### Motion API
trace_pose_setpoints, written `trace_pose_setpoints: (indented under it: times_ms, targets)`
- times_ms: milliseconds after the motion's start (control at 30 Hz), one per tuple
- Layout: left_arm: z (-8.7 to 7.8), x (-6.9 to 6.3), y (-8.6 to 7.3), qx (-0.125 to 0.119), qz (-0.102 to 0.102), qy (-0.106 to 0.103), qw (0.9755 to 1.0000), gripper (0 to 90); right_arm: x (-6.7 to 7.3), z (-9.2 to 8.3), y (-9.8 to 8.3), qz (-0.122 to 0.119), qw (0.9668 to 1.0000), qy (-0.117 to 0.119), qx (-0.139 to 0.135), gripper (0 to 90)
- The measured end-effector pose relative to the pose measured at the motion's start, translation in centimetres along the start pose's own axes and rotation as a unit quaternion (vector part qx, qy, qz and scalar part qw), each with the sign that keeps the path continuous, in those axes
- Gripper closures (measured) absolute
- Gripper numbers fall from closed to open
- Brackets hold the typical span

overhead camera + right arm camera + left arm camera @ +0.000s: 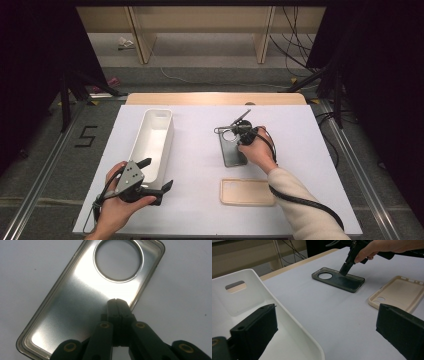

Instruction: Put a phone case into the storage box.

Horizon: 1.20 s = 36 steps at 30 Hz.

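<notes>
Right gripper (117, 301): we pinch dark phone case (82, 302) rim to lift it | left gripper (324, 332): spread beside white bin (294, 335), waiting

Grey carpeted floor (210, 75) behind the white-topped table (200, 165), pale wooden shelving (200, 25), loose cables (295, 45), black curtains (380, 75).

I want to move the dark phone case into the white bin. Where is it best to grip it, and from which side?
Probably one long side wall of the dark phone case, taken from above with one jaw inside the wall and one outside. The case lies flat, open side up, so only its thin raised rim offers a hold. The right gripper is shut, its tips at the wall near the round camera hole, and would need to open first.
</notes>
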<state>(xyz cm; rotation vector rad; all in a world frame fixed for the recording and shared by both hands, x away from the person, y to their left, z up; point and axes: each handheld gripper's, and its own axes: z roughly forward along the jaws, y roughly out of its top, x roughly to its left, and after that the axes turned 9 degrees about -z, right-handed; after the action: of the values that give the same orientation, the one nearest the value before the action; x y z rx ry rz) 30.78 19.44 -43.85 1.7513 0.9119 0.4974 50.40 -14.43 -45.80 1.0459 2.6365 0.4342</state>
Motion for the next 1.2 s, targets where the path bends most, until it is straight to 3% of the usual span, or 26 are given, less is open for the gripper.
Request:
trace_pose_setpoints:
  times_ms: [67, 400, 800, 900, 967, 1000, 1033, 1067, 1133, 1200]
  targets:
    - [0.0, 0.0, 0.0, -0.001, 0.001, 0.001, 1.0000, 2.9, -0.3, -0.2, -0.5, 0.021, 0.9998, 0.001, 0.005, 90.0]
    - [-0.1, 0.0, 0.0, -0.002, 0.002, 0.002, 1.0000, 2.9, -0.6, -1.2, -1.6, 0.056, 0.9983, -0.004, 0.014, 90.0]
    - [-0.1, 0.0, 0.1, -0.003, 0.003, 0.002, 1.0000, 3.0, -0.6, -1.2, -1.8, 0.050, 0.9987, 0.005, 0.006, 90.0]
    - [-0.1, 0.0, 0.1, -0.003, 0.003, 0.001, 1.0000, 3.1, -0.5, -1.6, -1.6, 0.014, 0.9996, 0.023, -0.007, 85.7]
    - [-0.1, 0.0, 0.1, -0.003, 0.002, 0.001, 1.0000, 3.0, -0.4, -2.0, -1.5, -0.030, 0.9990, 0.025, -0.024, 79.0]
    - [-0.1, 0.0, 0.1, -0.003, 0.002, 0.001, 1.0000, 3.0, -0.4, -2.0, -1.5, -0.030, 0.9990, 0.025, -0.024, 79.0]
    - [-0.1, 0.0, 0.1, -0.003, 0.002, 0.001, 1.0000, 3.0, -0.1, -2.5, -1.4, -0.094, 0.9946, 0.035, -0.027, 68.6]
    - [-0.1, 0.0, 0.1, -0.003, 0.003, 0.001, 1.0000, 3.1, 0.0, -2.7, -1.4, -0.116, 0.9921, 0.039, -0.028, 64.0]
    - [-0.1, 0.0, 0.1, -0.003, 0.002, 0.001, 1.0000, 3.1, 0.2, -3.2, -1.5, -0.177, 0.9827, 0.031, -0.044, 55.5]
    - [-0.1, 0.0, 0.1, -0.003, 0.003, 0.002, 1.0000, 3.1, 0.2, -3.6, -1.7, -0.215, 0.9750, 0.037, -0.039, 49.6]
